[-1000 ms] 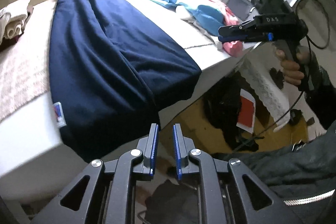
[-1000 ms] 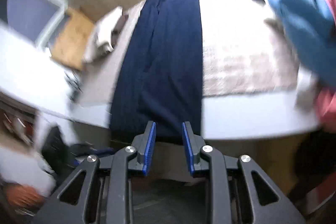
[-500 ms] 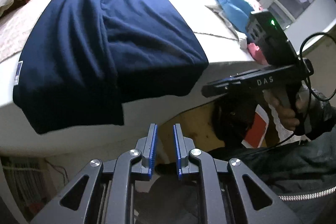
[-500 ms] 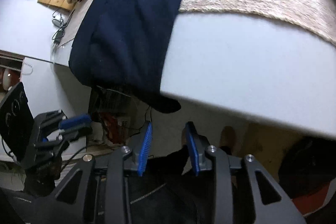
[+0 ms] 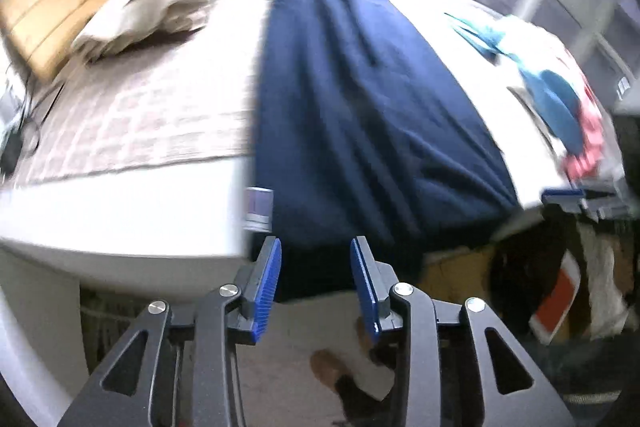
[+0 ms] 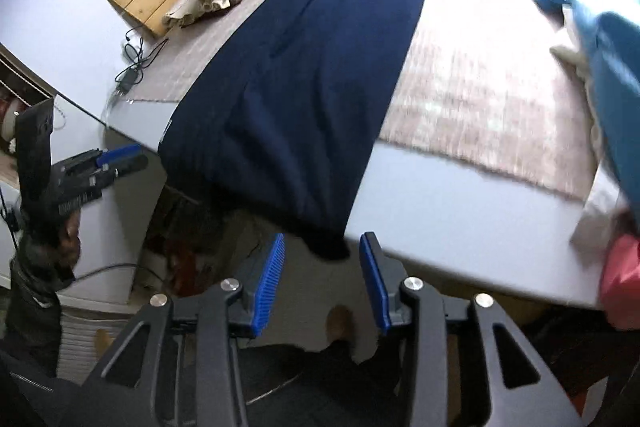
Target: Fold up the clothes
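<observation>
Navy garment [image 6: 320, 67] hung its hem off the tabletop [image 6: 460, 219], so both grippers' jaws, left gripper [image 5: 316, 283] and right gripper [image 6: 322, 281], were opening, nothing pinched, lined up on its corners.

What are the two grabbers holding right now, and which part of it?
Nothing. Both the left gripper and the right gripper have their jaws opening, close to the hanging end of the navy garment, but the pads are not pressing on the cloth.
</observation>
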The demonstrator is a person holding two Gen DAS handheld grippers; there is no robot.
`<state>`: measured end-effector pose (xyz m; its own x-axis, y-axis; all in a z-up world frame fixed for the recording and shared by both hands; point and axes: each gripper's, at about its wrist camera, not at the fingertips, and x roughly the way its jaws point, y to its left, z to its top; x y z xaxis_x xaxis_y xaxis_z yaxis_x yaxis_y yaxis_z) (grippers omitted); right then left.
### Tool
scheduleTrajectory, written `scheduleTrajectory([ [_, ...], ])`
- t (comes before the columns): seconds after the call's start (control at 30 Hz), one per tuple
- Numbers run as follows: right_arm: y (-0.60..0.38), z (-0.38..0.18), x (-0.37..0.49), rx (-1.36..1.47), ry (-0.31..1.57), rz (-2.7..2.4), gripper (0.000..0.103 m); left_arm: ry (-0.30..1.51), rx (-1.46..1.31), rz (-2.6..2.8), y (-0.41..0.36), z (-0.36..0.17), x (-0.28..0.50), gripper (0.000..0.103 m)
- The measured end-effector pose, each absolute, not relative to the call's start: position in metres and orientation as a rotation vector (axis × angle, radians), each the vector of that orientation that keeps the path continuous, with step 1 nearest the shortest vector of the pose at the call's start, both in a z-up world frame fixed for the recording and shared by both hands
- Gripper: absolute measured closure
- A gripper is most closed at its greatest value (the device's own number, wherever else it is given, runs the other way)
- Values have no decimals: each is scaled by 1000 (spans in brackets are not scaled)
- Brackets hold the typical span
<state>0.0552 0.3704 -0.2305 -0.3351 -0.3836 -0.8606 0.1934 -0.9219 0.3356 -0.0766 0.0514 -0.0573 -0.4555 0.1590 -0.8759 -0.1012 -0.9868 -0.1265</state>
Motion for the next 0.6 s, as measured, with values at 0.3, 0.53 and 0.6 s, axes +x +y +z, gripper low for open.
scheduleTrajectory([
  [0.3, 315, -221, 26, 1434, -43, -2312, 64, 84, -1549, 2492, 51, -75, -100, 68],
  [0.53, 264, -239, 18, 1418, 303, -2299, 64, 89, -1560, 2440, 48, -87, -103, 68],
  [0.6, 254, -242, 15, 1427, 340, -2288, 64, 87, -1560, 2436, 47, -86, -104, 68],
])
